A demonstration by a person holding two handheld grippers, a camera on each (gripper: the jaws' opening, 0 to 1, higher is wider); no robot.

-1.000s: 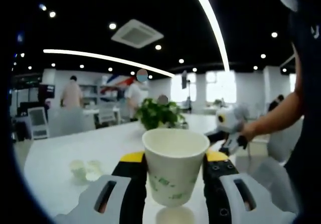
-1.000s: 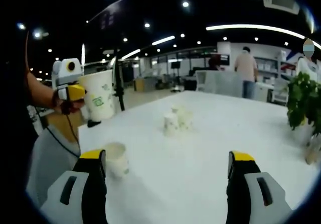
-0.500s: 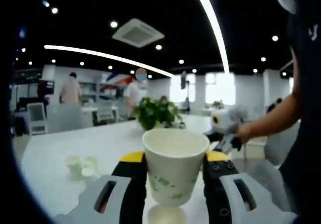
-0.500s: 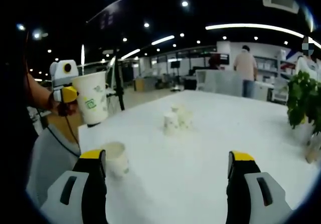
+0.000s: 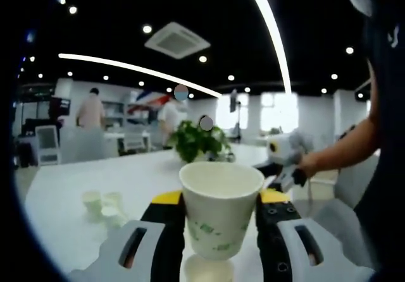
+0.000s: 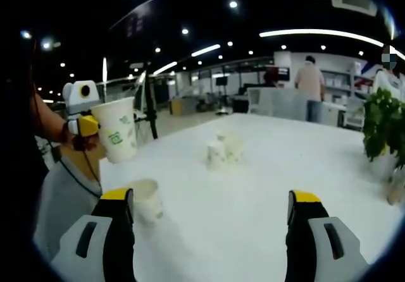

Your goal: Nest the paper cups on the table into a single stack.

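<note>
My left gripper (image 5: 220, 215) is shut on a white paper cup (image 5: 221, 214) with green print, held upright above the white table (image 5: 76, 200). Right below it stands another cup (image 5: 207, 270). Two more cups (image 5: 101, 203) sit close together at the left. In the right gripper view the held cup (image 6: 117, 129) hangs at the left in the left gripper (image 6: 85, 125), a lone cup (image 6: 147, 200) stands by my right gripper's left jaw, and the two cups (image 6: 223, 149) stand mid-table. My right gripper (image 6: 212, 222) is open and holds nothing.
A potted green plant (image 5: 201, 142) stands on the table's far side, also at the right edge in the right gripper view (image 6: 382, 129). People stand in the office background (image 6: 311, 89). The person's arm (image 5: 342, 152) reaches in from the right. The table edge (image 6: 104, 174) runs near the lone cup.
The held cup has sunk slightly and tilted in the right gripper view. The left gripper view has shifted a little; the right gripper has stayed put.
</note>
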